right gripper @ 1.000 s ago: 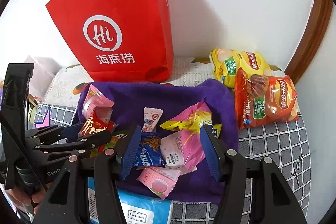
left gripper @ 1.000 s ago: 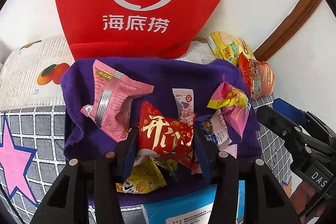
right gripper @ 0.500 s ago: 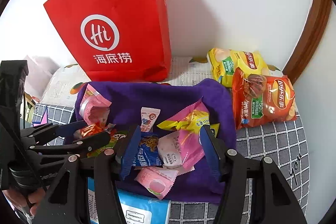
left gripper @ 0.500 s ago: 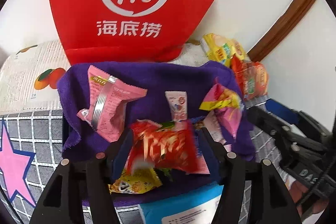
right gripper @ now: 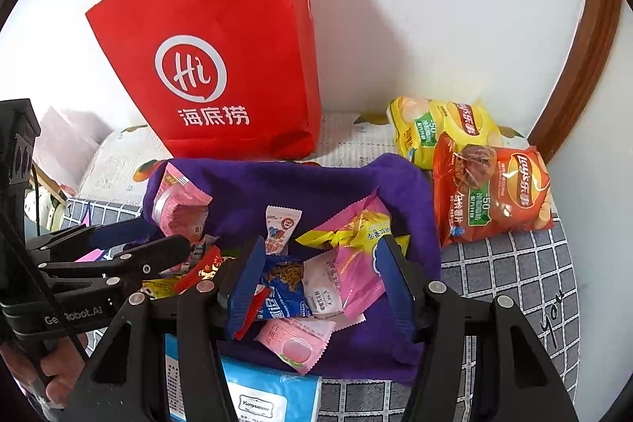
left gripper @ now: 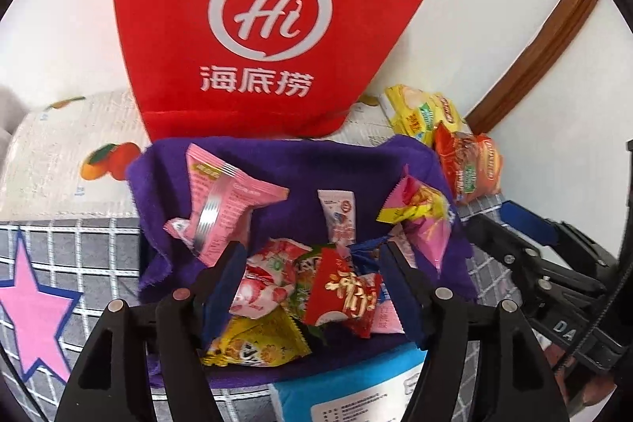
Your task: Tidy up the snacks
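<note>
Snacks (left gripper: pixel 316 287) heaped on purple cloth (left gripper: pixel 300 165), lower centre of both frames. Left gripper (left gripper: pixel 312 287) low over the pile, fingers apart, straddling red packet (left gripper: pixel 344 295) (loose, not pinched). Right gripper (right gripper: pixel 320 283) likewise spread around blue packet (right gripper: pixel 285 291). Likely the picking step: next, closing on one packet only, then up and over to red bag (right gripper: pixel 221 58) standing upper left, without snagging neighbours.

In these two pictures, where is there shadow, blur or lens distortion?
Right wrist view: the red bag throws a soft shadow on the wall to its right, and the wooden trim bows from the fisheye. Left wrist view: the red packet looks slightly blurred; the edges are dark.
</note>
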The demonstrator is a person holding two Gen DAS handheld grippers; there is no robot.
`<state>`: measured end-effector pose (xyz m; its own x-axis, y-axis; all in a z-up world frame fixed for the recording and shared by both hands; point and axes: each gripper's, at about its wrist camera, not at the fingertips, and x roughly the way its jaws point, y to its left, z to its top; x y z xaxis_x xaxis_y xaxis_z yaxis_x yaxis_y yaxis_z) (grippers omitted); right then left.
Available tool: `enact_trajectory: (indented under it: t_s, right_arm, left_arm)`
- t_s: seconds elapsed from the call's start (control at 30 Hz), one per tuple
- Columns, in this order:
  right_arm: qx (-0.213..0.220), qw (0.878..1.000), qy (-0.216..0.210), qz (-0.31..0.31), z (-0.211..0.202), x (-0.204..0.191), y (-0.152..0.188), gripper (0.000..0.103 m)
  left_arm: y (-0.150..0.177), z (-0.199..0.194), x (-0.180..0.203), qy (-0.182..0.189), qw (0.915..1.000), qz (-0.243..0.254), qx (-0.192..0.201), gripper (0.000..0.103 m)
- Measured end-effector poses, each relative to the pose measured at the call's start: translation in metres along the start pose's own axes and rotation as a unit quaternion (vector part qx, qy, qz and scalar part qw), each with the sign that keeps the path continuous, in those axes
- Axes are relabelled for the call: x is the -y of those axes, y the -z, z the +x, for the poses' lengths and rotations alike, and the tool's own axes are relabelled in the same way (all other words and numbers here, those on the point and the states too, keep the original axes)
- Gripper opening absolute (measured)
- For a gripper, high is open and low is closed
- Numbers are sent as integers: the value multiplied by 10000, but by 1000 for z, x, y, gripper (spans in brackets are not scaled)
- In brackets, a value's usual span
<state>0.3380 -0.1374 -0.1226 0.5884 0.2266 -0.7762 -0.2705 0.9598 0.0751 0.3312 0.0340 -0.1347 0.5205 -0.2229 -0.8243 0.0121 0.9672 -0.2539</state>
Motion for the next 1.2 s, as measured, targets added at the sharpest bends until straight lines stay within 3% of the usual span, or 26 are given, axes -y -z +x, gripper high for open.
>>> enact_trajectory:
  t_s: [0.1,0.33,0.43,0.53,0.8,0.93,1.03,1.13,1.2]
  right_arm:
    - [31,10000,38,-36,-3,-3,1,59]
    - [297,9991,316,-19,-21,-12,1,60]
    - [619,9974,360,17,-40,-15,3,73]
    - [727,9967,371,28,-52,-16,13,77]
    - [551,9969,535,151,-79,-15,63,77]
    - [549,9960,617,347,-105,-12,89,77]
    - [480,9960,564,497,-121,-14,110,77]
    - [505,9957,508,585,-134,-21,133,77]
    - [501,9954,517,633,-143,-27,151,84]
  left_arm:
    - [0,-4,6,-431,9987,181,183,68]
    - [-1,-20,7,-509,9976,281,383,68]
    - [-1,-31,8,-523,9968,305,514,70]
    - [0,-40,11,-547,9960,304,631,72]
    - [13,-80,34,-659,9911,510,1033,72]
    - [25,-100,42,-442,9914,497,1127,72]
    - [45,-111,44,-297,9933,499,997,72]
    - [73,-127,47,-378,9912,637,1094,72]
    - [91,-137,45,-466,9901,625,1164,72]
